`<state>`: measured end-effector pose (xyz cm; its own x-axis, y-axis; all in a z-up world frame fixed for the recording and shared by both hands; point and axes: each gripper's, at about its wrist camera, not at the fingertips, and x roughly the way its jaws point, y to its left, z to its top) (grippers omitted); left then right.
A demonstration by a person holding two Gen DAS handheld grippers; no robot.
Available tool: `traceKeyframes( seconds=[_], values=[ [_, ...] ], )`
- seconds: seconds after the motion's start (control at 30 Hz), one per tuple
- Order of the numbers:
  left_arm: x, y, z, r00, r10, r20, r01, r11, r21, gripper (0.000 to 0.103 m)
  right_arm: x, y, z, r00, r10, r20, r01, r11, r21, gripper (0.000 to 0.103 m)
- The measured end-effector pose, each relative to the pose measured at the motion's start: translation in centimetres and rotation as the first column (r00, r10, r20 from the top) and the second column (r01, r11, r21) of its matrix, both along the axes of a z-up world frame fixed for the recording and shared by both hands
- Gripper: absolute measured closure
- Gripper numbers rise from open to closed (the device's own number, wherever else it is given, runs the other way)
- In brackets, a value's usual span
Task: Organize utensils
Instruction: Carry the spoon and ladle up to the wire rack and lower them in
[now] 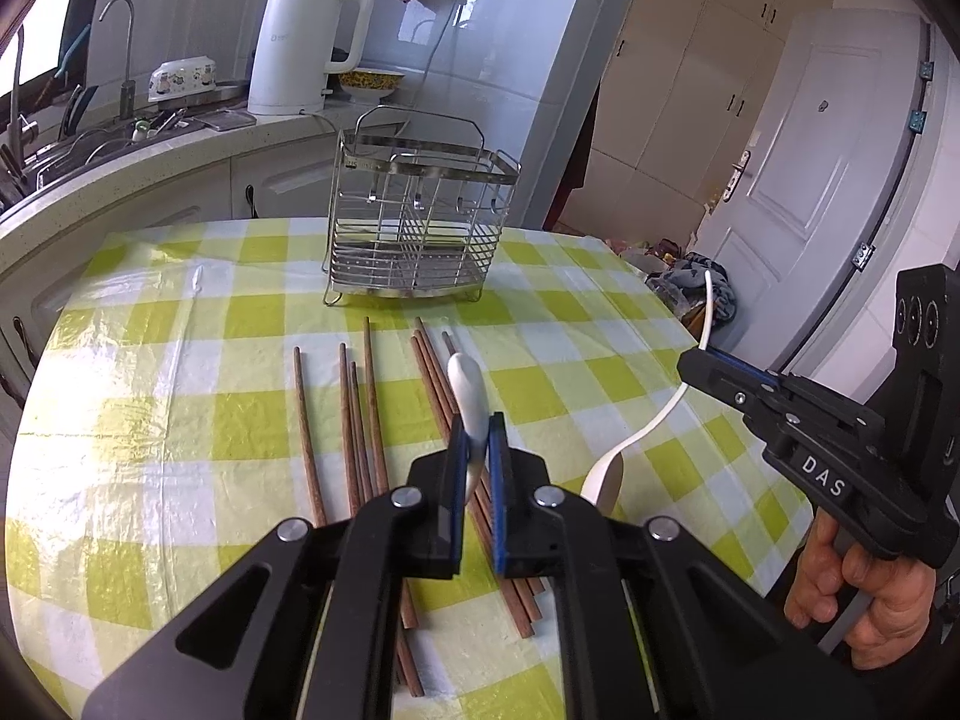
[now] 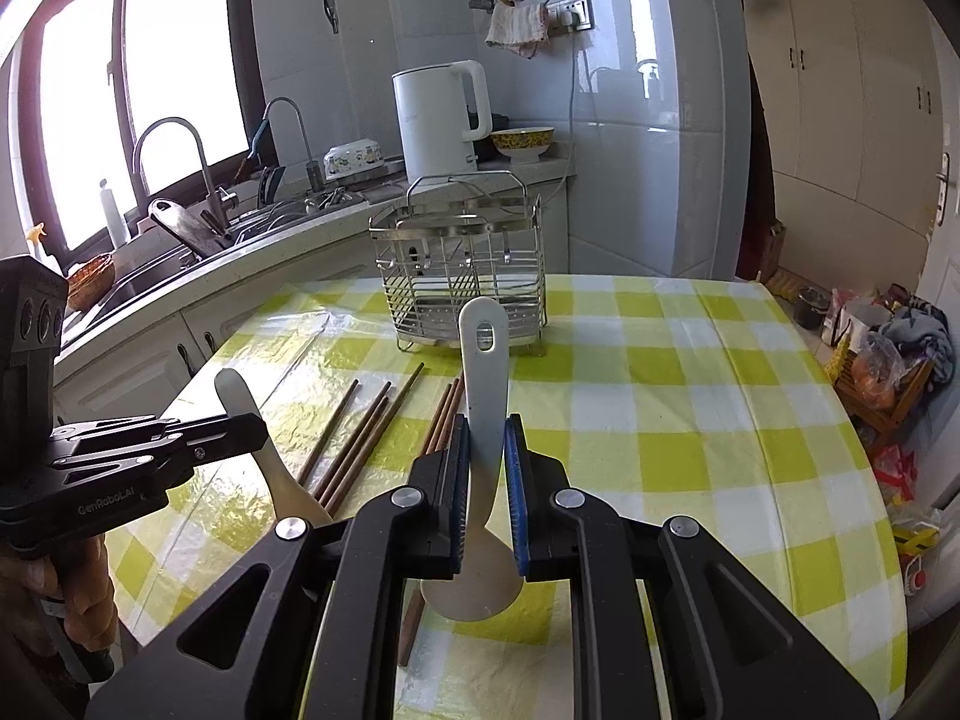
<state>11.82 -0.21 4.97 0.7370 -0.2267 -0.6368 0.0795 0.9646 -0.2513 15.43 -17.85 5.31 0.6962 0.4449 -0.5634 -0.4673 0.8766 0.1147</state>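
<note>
My left gripper (image 1: pixel 477 441) is shut on a white spoon (image 1: pixel 467 387), held above the table with its handle end pointing away from me. The right wrist view shows that spoon (image 2: pixel 294 486) hanging bowl-down from the left gripper (image 2: pixel 261 420). My right gripper (image 2: pixel 486 438) is shut on a white rice paddle (image 2: pixel 483 372), handle up and blade below the pads. From the left wrist view the right gripper (image 1: pixel 699 354) and paddle (image 1: pixel 606 477) are at the right. Several brown chopsticks (image 1: pixel 360 420) lie on the checked tablecloth beneath. A wire utensil rack (image 1: pixel 414 228) stands beyond them.
The green-checked table (image 2: pixel 690 420) ends at a rounded right edge, with bags and clutter (image 2: pixel 888 360) on the floor beyond. Behind the rack runs a counter with a white kettle (image 1: pixel 300 48), bowls and a sink (image 2: pixel 180 240). A hand (image 1: pixel 852 588) holds the right gripper's handle.
</note>
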Motion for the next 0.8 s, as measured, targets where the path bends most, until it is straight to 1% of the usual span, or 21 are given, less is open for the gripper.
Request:
traceKeyframes(
  seconds=[0.2,0.37,0.57,0.7,0.8],
  values=[
    [1.9,1.1,3.6,0.998,0.007,0.058,-0.008,1.0,0.023,0.096,2.3,1.1,3.6,0.998,0.008,0.061,-0.008,1.0,0.013,0.089],
    [4.6,2.3,8.2,0.991,0.021,0.13,-0.026,0.999,0.043,0.096,5.4,2.5,7.8,0.993,0.007,0.119,-0.011,0.999,0.036,0.089],
    [8.5,3.5,14.0,0.973,0.044,0.227,-0.055,0.997,0.045,0.096,9.3,4.4,12.8,0.978,-0.014,0.206,0.003,0.999,0.054,0.089],
    [11.8,3.8,16.2,0.965,0.056,0.257,-0.07,0.997,0.044,0.096,12.3,5.5,14.7,0.972,-0.03,0.232,0.013,0.997,0.073,0.089],
    [14.4,4.1,16.7,0.962,0.069,0.266,-0.085,0.995,0.049,0.096,14.6,6.4,15.0,0.97,-0.041,0.24,0.024,0.997,0.077,0.089]
  ],
)
